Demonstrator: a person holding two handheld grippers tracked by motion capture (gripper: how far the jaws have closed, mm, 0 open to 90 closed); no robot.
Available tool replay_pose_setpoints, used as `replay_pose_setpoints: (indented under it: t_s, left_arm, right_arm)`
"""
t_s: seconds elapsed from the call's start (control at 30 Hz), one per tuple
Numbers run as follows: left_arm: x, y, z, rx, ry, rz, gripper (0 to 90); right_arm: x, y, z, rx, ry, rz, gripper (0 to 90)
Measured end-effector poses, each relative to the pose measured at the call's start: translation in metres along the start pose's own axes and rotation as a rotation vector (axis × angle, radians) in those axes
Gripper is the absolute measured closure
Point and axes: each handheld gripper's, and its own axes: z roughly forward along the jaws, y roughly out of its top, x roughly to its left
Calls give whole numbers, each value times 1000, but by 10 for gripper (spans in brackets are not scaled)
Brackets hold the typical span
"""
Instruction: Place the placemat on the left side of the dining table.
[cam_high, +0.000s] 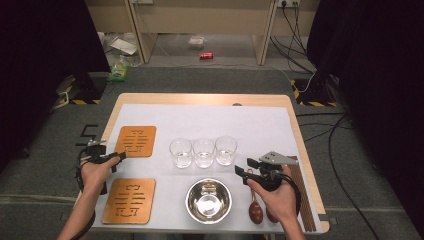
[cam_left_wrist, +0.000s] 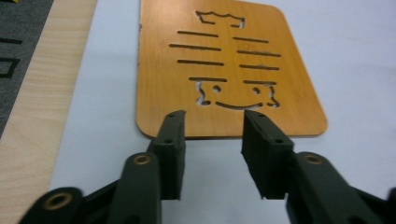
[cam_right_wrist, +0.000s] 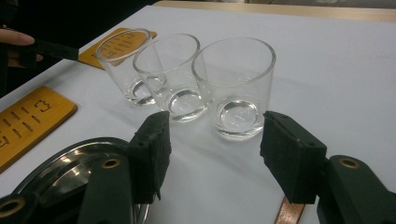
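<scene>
Two orange wooden coasters with cut-out patterns lie at the left of the white mat (cam_high: 260, 125): the far coaster (cam_high: 136, 141) (cam_left_wrist: 224, 65) and the near coaster (cam_high: 129, 200) (cam_right_wrist: 28, 121). My left gripper (cam_high: 119, 156) (cam_left_wrist: 212, 116) is open, its tips over the near edge of the far coaster, not pressing on it. Three empty glasses (cam_high: 180, 152) (cam_high: 204, 152) (cam_high: 226, 149) stand in a row at mid-table. My right gripper (cam_high: 245, 168) (cam_right_wrist: 215, 119) is open just short of the rightmost glass (cam_right_wrist: 236, 84), with nothing between its jaws.
A steel bowl (cam_high: 208, 200) (cam_right_wrist: 60, 158) sits near the front edge, below the glasses. Two brown wooden spoons (cam_high: 255, 210) lie under my right hand. Dark chopsticks (cam_high: 300, 195) lie along the mat's right edge. The bare wooden table edge (cam_left_wrist: 37, 93) runs left of the far coaster.
</scene>
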Motion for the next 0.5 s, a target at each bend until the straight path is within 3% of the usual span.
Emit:
replay_pose_setpoints:
  t_s: [0.2,0.5]
  left_arm:
    - [-11,-2,-10,-32,-17,33,434]
    - [-29,-6,-21,-55,-73,57,406]
  right_arm:
    - [-3,-1,-1,-3,3,9,417]
    - [-11,-5,-5,4,-31,32,419]
